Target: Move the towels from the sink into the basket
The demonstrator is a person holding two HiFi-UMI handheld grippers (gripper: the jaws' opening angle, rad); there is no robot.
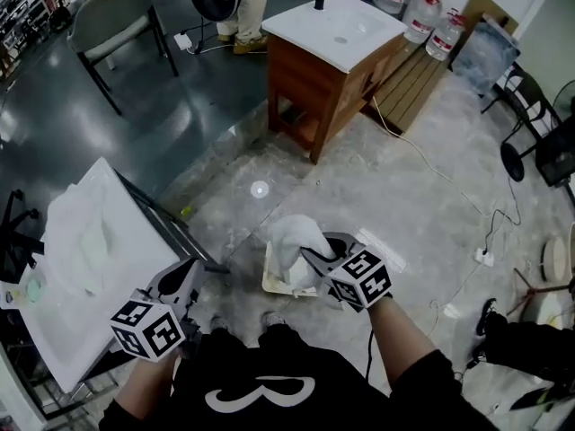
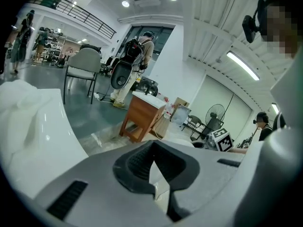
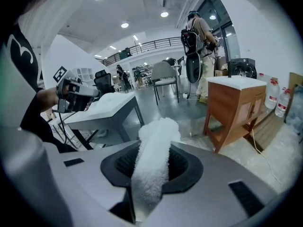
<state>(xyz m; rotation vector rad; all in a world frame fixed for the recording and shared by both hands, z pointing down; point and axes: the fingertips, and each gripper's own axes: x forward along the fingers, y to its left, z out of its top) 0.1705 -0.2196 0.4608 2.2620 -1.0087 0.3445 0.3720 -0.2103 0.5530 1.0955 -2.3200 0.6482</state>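
The right gripper [image 1: 322, 257] has its fingers closed on a white towel [image 1: 295, 236]. In the right gripper view the fluffy cloth runs up between the two dark pads and bulges out past their tips. In the head view the bunched towel hangs just above a pale basket [image 1: 270, 279] on the concrete floor, with the basket's rim showing at about 7 o'clock from the towel. The left gripper [image 1: 192, 275] is at 9 o'clock from the right one and well apart from it. Its jaws are drawn together at the tips and hold nothing. It sits beside the near edge of a white top [image 1: 135, 232] on a dark frame, which looks like a shallow sink, though the angle leaves that unsure. More pale towels [image 1: 83, 241] lie on that top, at 10 o'clock from the left gripper. A wooden vanity [image 1: 314, 83] stands far off at 12 o'clock from the basket, and a grey chair [image 1: 112, 16] is at 11 o'clock.
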